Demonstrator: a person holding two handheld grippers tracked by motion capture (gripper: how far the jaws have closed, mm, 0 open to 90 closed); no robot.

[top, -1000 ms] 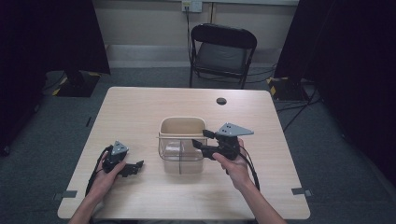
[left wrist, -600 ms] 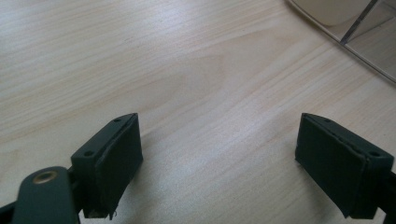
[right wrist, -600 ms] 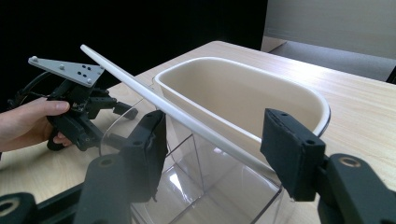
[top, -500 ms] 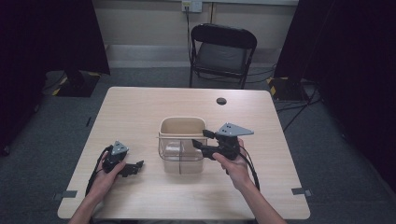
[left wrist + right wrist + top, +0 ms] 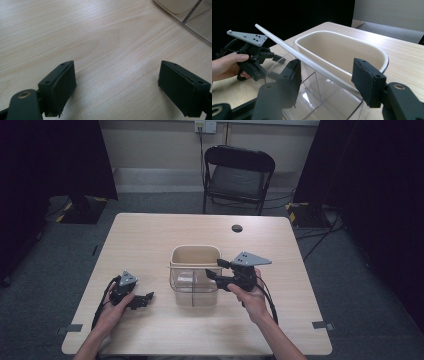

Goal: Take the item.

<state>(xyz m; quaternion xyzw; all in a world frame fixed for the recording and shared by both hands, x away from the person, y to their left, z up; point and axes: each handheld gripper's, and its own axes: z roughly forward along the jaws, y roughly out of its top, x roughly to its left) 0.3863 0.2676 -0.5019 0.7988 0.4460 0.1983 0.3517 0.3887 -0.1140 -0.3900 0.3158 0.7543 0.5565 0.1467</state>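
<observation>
Change: nothing has shifted since the earlier frames; both my hands and the tub sit where they were.
Right claw: clenched as tight as it goes here, jaws either side of the tub's near rim, with a thin white rod lying across the rim between them. Whether the pads truly press on rim or rod I cannot tell.
Left claw: released, jaws wide apart over bare worktop, well to the left of the tub.
Tub: clear plastic, mid-worktop, with a divider inside.
Contents: a beige inner bin nests in the far part; the near clear compartment looks empty.
Risk one: if I lift with only this corner hold, the tub may tilt and the bin slide out.
Risk two: the rod lies loose-looking across the rim; a nudge from my jaws could roll it off.
Risk three: my left claw is too far off to steady anything quickly.
</observation>
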